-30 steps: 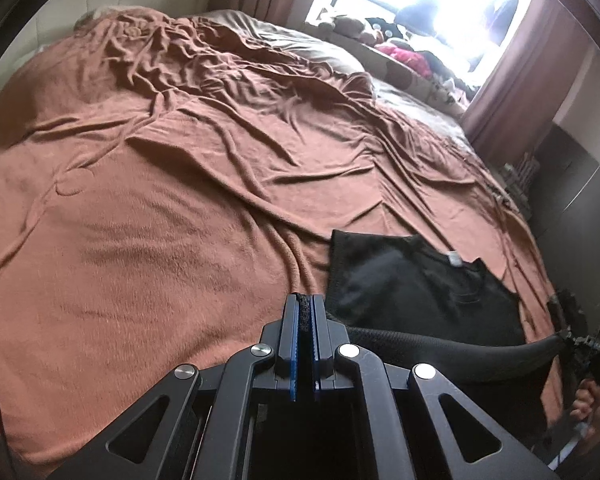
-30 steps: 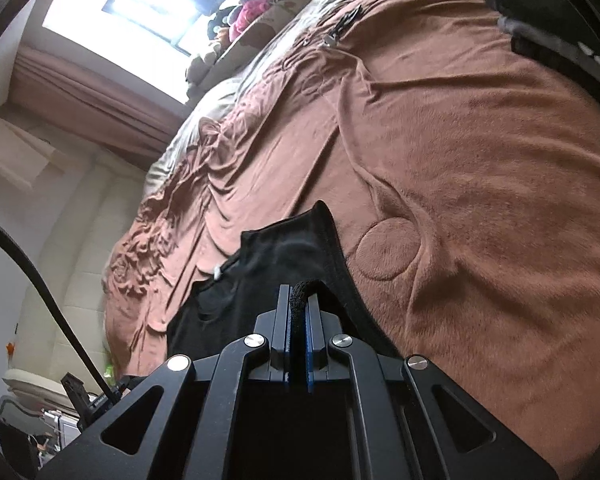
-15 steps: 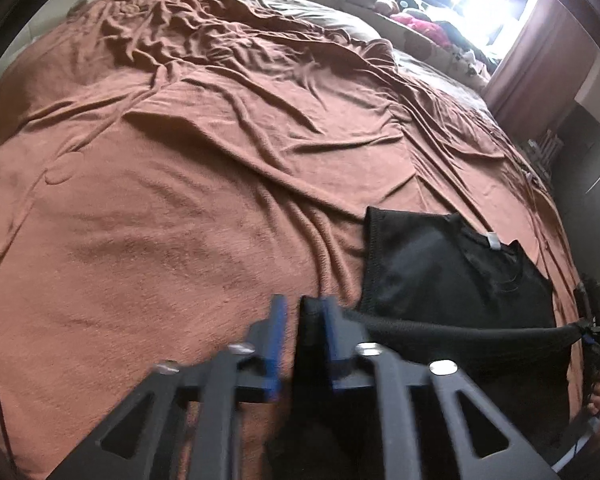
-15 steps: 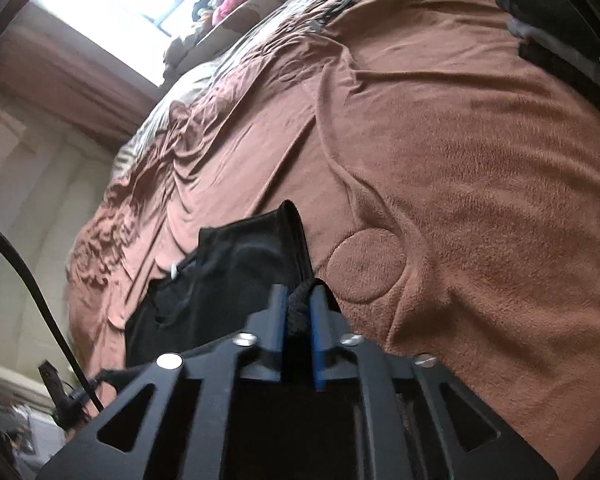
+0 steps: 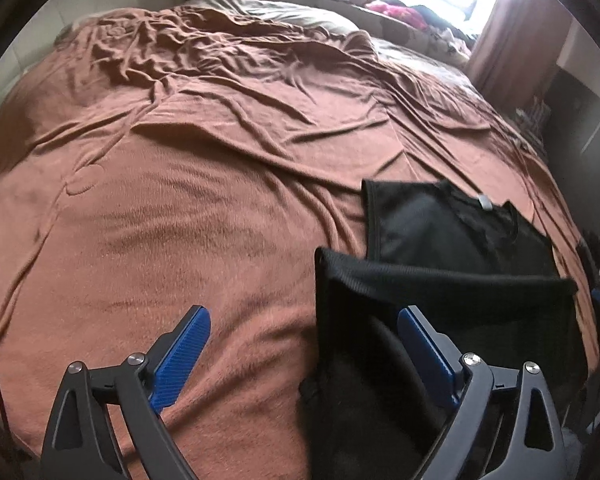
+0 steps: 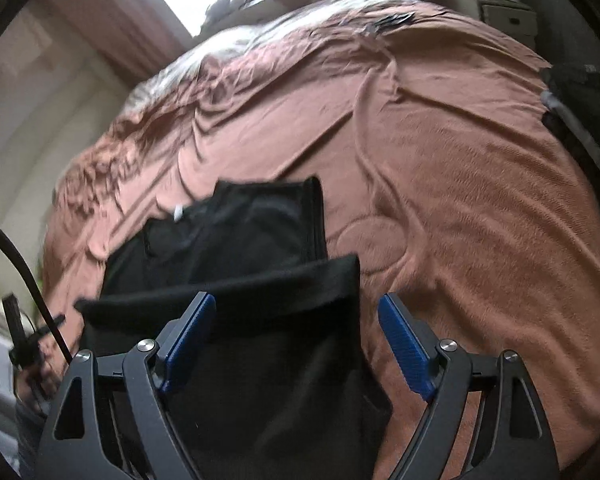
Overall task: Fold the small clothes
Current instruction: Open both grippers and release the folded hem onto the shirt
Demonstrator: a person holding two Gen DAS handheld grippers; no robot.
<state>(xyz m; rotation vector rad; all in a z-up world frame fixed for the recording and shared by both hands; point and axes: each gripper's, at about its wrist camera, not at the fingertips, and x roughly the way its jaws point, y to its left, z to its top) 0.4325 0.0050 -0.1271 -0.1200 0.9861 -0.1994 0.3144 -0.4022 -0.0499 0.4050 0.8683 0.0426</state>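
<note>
**Both pairs of fingers let go of the first fold**

Fingers of the left gripper (image 5: 304,340) stand wide apart, blue pads (image 5: 188,344) bared, holding nothing. Seen from the left wrist, the small black knit garment (image 5: 440,312) lies on the rumpled brown blanket of the bed (image 5: 200,208), its ribbed hem edge doubled up toward the neck end, where a little white label (image 5: 485,201) shows. The near corner of that hem sits just ahead of the right-hand pad, apart from it as far as I can tell.

From the right wrist, the right gripper (image 6: 296,336) is likewise spread, empty, hovering over the same doubled-over flap, which lies between its pads without being pinched.

To my eye the bottom-to-top fold has just been laid down and released. The flap looks puffy rather than flat, so the next move likely calls for pressing it smooth, then taking a side edge in both grippers to fold across.
</note>
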